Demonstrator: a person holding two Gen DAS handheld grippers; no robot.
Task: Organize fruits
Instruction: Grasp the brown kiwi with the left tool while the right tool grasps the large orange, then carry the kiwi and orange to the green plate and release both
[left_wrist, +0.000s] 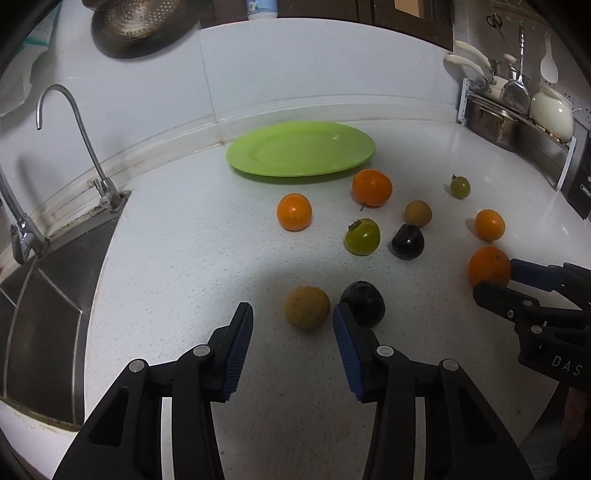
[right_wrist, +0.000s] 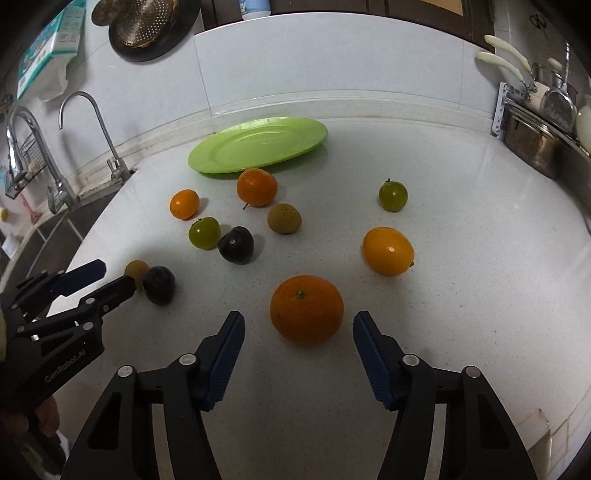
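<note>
**Both claws spread wide over scattered fruit, nothing gripped**

Left gripper (left_wrist: 293, 321) stood spread wide with nothing between its blue pads, low over the white counter (left_wrist: 177, 266) on the near side of the green plate (left_wrist: 301, 149). A tan round fruit (left_wrist: 306, 307) lay just beyond its gap, and a dark plum (left_wrist: 364, 302) sat touching that fruit on the right, partly behind the right pad.

Taking the green plate as the mark and moving left to right: the sink (left_wrist: 48, 295) and its curved tap (left_wrist: 68, 122) lay well to the plate's left. The plate itself sat bare, close to the back wall. Near its front edge sat a small orange fruit (left_wrist: 294, 212), then a larger orange (left_wrist: 371, 187) just beside the rim. Nearer the camera than those lay a green tomato-like fruit (left_wrist: 362, 236), a second dark plum (left_wrist: 407, 242) and a second tan fruit (left_wrist: 417, 213). Farther right of the plate sat a small green fruit (left_wrist: 460, 187) and a yellow-orange fruit (left_wrist: 489, 224), well apart from the rim.

Right gripper (right_wrist: 299, 347) was likewise wide apart and held nothing; a big orange (right_wrist: 306, 308) lay on the counter just ahead of its gap, touching neither pad, far out from the plate's near right side. A pot rack (left_wrist: 517, 110) stood against the wall at the plate's far right.
</note>
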